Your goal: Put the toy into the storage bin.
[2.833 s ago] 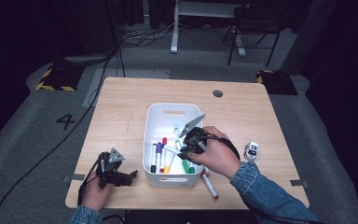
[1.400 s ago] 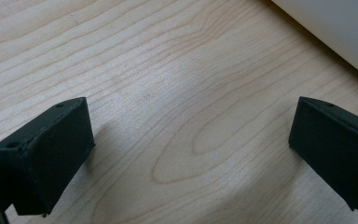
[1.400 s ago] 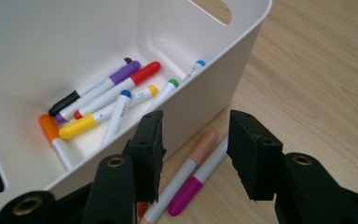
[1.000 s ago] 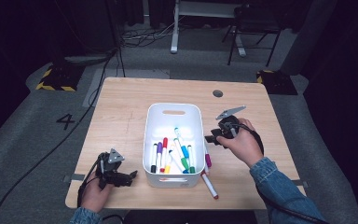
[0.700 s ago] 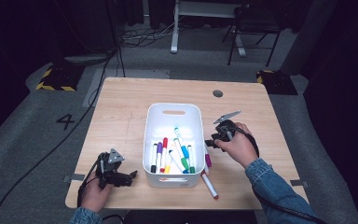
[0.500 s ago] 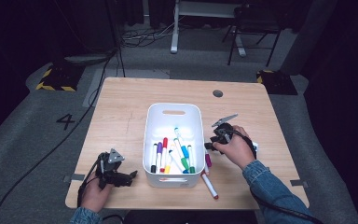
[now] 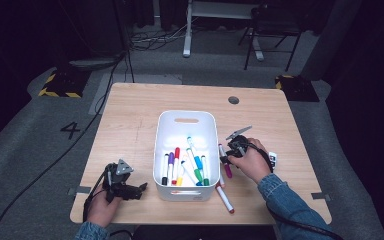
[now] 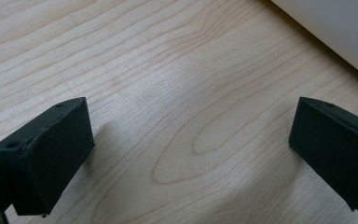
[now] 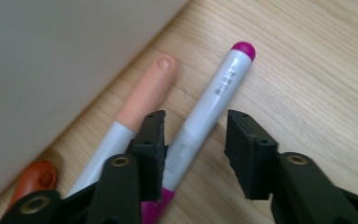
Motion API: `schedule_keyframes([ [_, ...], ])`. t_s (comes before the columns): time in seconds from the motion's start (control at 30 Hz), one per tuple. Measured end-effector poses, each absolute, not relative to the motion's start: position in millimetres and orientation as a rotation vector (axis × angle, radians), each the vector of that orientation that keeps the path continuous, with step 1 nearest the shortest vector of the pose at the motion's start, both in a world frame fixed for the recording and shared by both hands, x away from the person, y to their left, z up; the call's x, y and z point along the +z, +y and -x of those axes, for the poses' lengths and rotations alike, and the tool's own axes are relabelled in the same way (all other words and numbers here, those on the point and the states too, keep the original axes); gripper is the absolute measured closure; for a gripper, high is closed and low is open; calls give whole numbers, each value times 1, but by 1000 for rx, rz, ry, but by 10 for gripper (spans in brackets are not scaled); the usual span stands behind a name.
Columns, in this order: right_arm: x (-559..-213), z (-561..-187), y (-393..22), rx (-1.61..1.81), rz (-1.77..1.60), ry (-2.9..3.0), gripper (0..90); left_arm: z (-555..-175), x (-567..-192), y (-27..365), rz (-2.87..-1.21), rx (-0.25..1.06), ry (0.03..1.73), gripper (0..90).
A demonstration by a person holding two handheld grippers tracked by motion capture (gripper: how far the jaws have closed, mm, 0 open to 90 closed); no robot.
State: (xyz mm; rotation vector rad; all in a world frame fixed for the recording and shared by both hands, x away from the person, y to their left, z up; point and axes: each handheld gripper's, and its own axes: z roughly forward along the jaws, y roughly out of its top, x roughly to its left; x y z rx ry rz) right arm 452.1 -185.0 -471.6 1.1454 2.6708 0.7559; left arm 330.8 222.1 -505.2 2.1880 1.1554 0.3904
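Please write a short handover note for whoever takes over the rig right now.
Left gripper: open, nothing between the jaws, resting low on the table left of the white bin.
Right gripper: jaws have just been closing around the magenta-capped marker, which lies on the table right of the bin; one pad looks to touch it, the other stands apart, so no grip yet.
Done: several markers lie in the bin.
Left: the magenta one, a peach-capped marker beside it and a red-capped marker in front.
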Motion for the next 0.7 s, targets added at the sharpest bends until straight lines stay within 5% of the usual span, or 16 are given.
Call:
schedule_keyframes([
  [0.1,-470,-452,-193,655,-1235,2620,767,-331,-505,222,-2188,390,1155,0],
  [0.7,-454,-453,-202,673,-1272,2578,769,-331,-506,222,-2183,397,1156,0],
])
